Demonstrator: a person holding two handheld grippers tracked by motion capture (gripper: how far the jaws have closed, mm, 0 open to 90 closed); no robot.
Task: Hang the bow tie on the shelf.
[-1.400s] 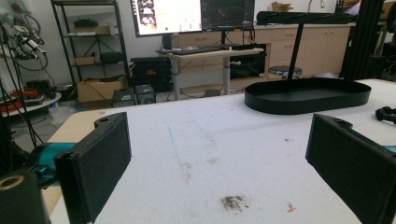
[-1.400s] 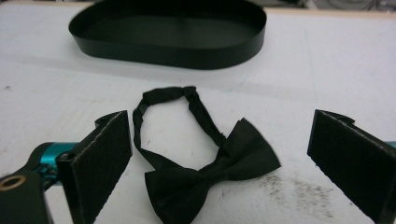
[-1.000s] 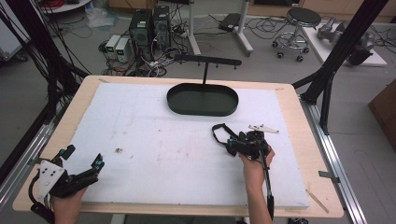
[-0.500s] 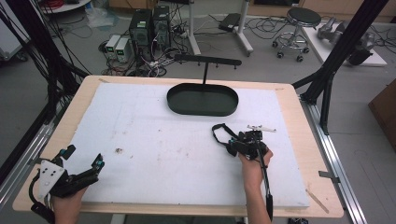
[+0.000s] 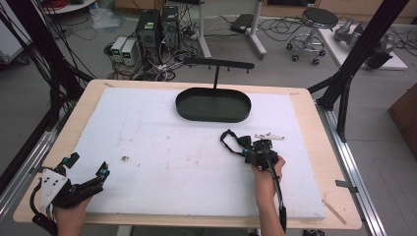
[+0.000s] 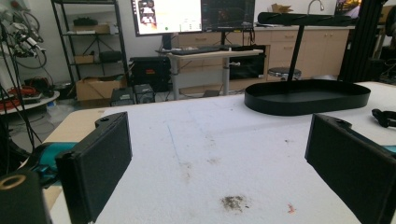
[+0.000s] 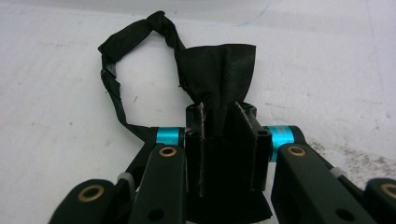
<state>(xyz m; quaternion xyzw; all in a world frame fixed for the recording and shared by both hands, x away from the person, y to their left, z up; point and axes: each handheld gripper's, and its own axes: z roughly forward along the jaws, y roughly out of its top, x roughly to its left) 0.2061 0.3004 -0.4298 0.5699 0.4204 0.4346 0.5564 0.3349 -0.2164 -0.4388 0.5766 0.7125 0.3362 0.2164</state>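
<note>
A black fabric bow tie [image 7: 219,70] lies on the white mat, its thin strap [image 7: 112,88] looping off to the left. My right gripper [image 7: 223,114] has just been closing and now pinches the bow's near edge between its jaws. In the high view this right gripper [image 5: 253,150] sits right of the mat's middle, with the strap [image 5: 228,140] curling out to its left. My left gripper [image 5: 88,164] rests at the near left corner, jaws wide apart. Nothing lies between the left gripper's [image 6: 219,158] pads.
A black oval tray [image 5: 196,117] with an upright T-shaped rack [image 5: 219,64] stands at the back centre and appears again as the tray [image 6: 303,100] ahead. A small pale metal piece [image 5: 269,136] lies just beyond the right gripper. The mat [image 5: 162,147] carries some dirt specks.
The right gripper's jaws have drawn together onto the bow tie. Neither hand has shifted, and the left gripper looks the same.
</note>
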